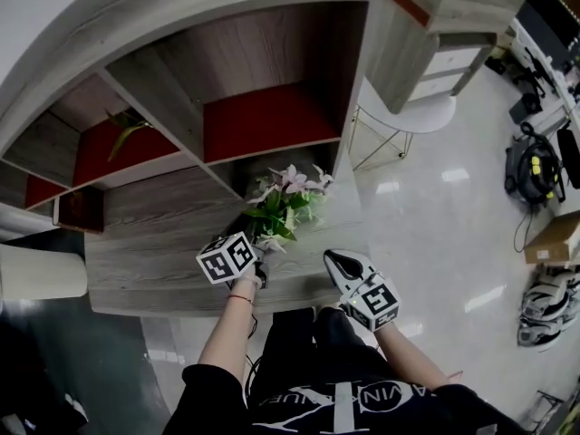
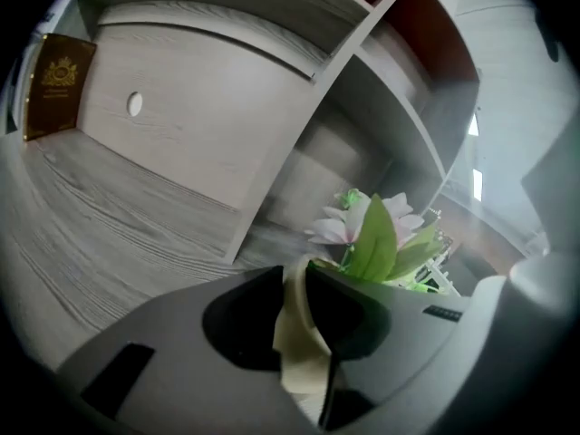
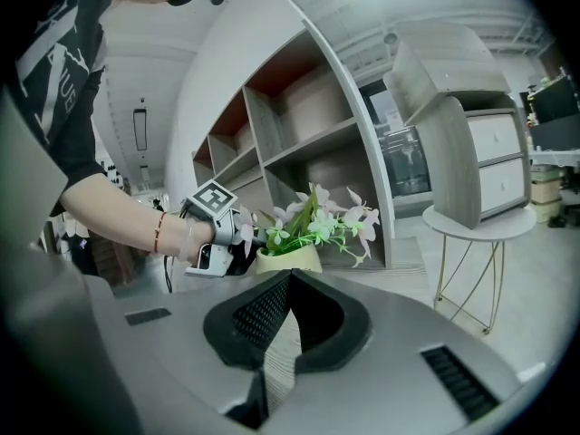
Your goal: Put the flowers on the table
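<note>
My left gripper [image 2: 304, 288] pinches the pot [image 2: 294, 333] rim, with the flowers [image 1: 285, 202] over the table [image 1: 154, 243] by the shelf [image 1: 263, 116]; my right gripper [image 3: 288, 284] is pressed together, empty, nearby

Only partial white letters, roughly "VIN", show on the person's black shirt [image 1: 337, 411].

**A staged furniture corner in a working space**

Ahead of your left gripper [image 2: 304, 333] stands a curved wood-grain shelf unit [image 1: 181, 71] with red panels [image 1: 263, 120] over a matching desktop [image 1: 154, 234], set up like a showroom display. To the right of your right gripper [image 1: 344, 265] are a white round side table [image 1: 408, 114] on thin gold legs and a drawer cabinet [image 1: 449, 66]. Farther right, the glossy floor [image 1: 453, 234] holds a dark bag [image 1: 533, 169] and a cardboard box [image 1: 555, 238], as in a lab or office.
</note>
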### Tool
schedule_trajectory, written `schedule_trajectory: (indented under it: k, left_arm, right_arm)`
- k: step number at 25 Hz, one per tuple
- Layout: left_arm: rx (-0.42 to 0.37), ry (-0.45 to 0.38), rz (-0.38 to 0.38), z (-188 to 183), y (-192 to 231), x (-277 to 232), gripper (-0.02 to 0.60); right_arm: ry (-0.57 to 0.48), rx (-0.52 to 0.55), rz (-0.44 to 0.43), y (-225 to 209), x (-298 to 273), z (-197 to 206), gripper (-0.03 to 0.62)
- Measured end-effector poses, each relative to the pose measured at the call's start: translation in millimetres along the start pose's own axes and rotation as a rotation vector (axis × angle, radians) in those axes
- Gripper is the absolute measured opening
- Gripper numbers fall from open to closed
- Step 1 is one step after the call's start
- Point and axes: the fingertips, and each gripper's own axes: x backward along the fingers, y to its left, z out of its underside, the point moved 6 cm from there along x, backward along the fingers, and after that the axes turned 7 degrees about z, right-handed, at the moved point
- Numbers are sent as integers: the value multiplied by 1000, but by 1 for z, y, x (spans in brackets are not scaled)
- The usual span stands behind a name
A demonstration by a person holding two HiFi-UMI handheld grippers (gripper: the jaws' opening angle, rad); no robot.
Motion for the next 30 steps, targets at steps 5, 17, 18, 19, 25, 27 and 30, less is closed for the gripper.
schedule_trajectory:
  k: [5,17,18,19,25,27,30]
  left_arm:
    - [-63,34,43,-12,9,-15,78]
    - [-216,-78,94,-27,1,2,250]
    - [-225,-83,77,-25,2,9,250]
    - [-236,-90,57,-22,2,17,250]
    - [-371,-71,-196,14,-5,65,110]
    - [-432,-4,-223,32,-18,70,5]
    - [-414,73,-153,60,-39,65,5]
  right_arm:
    - [11,-16,26,-2,-7,2,11]
    - [26,-13,-1,11,-27,3,11]
    - [26,-15,-5,13,-28,2,11]
    - [26,-16,-9,14,-30,2,11]
    - [16,-16,-35,18,-37,-3,11]
    - [13,-13,-42,20,-39,-5,11]
    - [10,-7,-47,20,-40,-8,11]
